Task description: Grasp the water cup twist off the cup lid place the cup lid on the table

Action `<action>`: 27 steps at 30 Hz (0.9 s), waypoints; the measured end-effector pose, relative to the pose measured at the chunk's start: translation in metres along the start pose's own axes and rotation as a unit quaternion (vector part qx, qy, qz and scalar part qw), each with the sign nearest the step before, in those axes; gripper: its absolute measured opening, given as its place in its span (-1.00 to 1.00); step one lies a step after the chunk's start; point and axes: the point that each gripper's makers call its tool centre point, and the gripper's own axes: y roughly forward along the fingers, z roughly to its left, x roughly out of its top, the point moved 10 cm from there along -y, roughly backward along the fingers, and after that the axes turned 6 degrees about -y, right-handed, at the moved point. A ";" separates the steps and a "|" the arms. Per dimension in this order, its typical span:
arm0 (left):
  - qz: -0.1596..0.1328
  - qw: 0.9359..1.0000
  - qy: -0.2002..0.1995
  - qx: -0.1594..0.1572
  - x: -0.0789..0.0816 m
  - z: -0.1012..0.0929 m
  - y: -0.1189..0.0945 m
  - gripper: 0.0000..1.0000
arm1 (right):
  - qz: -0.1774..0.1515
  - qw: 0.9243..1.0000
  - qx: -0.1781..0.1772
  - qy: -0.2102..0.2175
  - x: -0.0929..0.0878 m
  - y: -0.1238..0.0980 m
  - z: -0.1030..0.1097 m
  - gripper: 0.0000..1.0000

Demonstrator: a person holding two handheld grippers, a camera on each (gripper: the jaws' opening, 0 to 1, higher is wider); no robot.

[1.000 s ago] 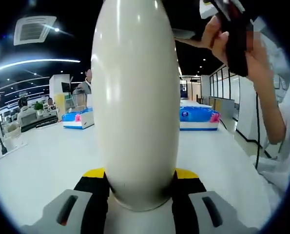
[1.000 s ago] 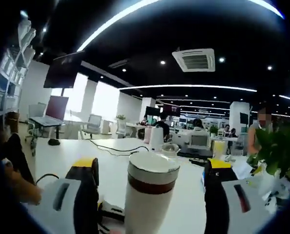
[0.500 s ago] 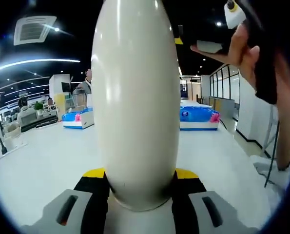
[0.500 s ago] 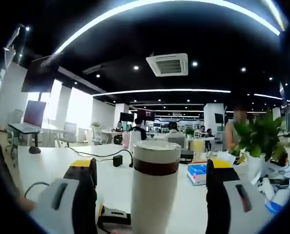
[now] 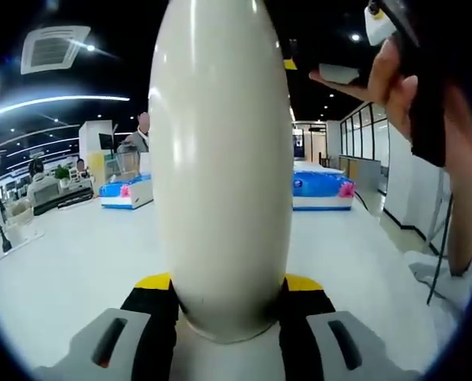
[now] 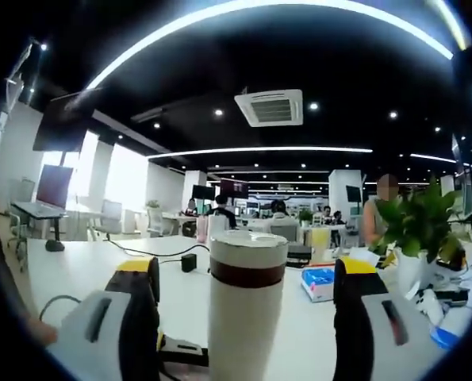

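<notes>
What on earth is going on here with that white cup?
A person is working with a hand-held claw in each hand. The left claw is clamped on the body of a tall white water cup. The right claw stands open on either side of the cup's lid, not yet gripping it. The lid is on the cup, above a white table.

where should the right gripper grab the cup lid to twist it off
Grip the cup lid by its straight round sides, above the dark band, one jaw on either side, coming in level. The right gripper already straddles it with open jaws, and the left gripper clamps the cup body.
</notes>
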 end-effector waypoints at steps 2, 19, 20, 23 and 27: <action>0.000 1.000 -0.001 -0.001 0.000 0.000 0.000 0.02 | -0.004 1.000 0.003 -0.014 0.003 -0.002 0.004 0.84; 0.003 0.999 0.005 -0.032 0.000 -0.005 -0.002 0.01 | -0.007 1.000 -0.001 -0.019 0.008 -0.009 -0.001 0.68; 0.003 0.999 0.005 -0.033 0.000 -0.006 -0.001 0.01 | -0.011 1.000 -0.004 -0.023 0.010 -0.010 -0.002 0.66; 0.003 0.999 0.006 -0.034 0.000 -0.006 -0.001 0.01 | -0.019 0.999 -0.007 -0.032 0.015 -0.009 -0.001 0.58; 0.002 0.999 0.006 -0.034 0.000 -0.007 0.000 0.01 | -0.017 0.999 -0.008 -0.031 0.013 -0.007 0.001 0.51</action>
